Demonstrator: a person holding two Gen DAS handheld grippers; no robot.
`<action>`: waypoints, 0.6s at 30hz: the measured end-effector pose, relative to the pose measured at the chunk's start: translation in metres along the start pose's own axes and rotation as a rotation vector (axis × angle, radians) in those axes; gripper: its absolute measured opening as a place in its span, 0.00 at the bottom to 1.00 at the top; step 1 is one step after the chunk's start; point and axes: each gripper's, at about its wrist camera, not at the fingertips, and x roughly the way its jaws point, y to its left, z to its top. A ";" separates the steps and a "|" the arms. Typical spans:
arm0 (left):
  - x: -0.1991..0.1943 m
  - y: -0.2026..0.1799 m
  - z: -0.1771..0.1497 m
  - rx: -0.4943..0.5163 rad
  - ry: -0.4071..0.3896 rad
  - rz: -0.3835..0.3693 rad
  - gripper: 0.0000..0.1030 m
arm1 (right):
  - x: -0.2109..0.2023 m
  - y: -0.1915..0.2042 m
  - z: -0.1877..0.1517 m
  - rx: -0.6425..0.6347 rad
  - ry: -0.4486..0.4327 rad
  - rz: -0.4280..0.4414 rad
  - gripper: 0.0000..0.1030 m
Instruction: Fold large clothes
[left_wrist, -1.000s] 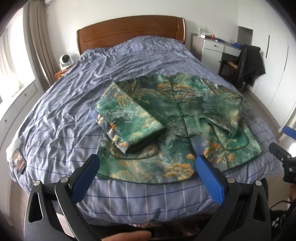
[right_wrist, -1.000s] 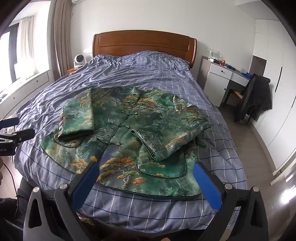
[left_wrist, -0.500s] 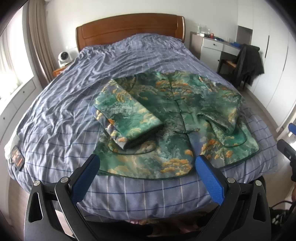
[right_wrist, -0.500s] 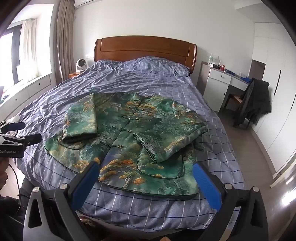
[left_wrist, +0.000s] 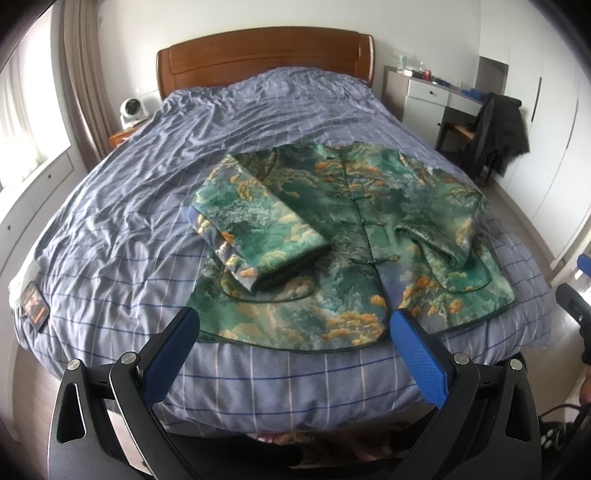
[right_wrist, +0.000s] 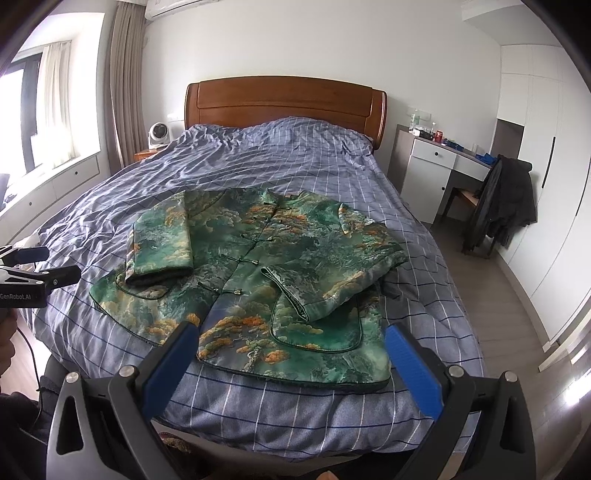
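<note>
My left gripper (left_wrist: 293, 334) and right gripper (right_wrist: 290, 349) look alike: black frames with triangular cutouts, silver screws, and blue textured pads (left_wrist: 417, 363) on the jaws. White "GenRobot.AI" lettering marks one side, and a black cable (right_wrist: 27, 343) trails below.

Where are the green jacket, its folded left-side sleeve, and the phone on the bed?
green jacket (right_wrist: 255, 295), right wrist view, on the front panel below the knot buttons.
folded sleeve (left_wrist: 258, 221), left wrist view, mid-sleeve, lying over the jacket front.
phone (left_wrist: 34, 304), left wrist view, on its screen, at the bed's left edge.
</note>
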 end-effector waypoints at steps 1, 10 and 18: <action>0.000 0.000 0.000 -0.001 0.002 -0.001 1.00 | 0.000 0.000 0.000 -0.002 0.002 0.000 1.00; 0.001 0.002 0.000 -0.005 -0.001 -0.012 1.00 | 0.002 0.000 0.000 0.000 0.007 -0.006 1.00; 0.001 0.002 0.001 -0.007 -0.007 -0.008 1.00 | 0.006 0.000 0.004 0.005 0.004 -0.008 1.00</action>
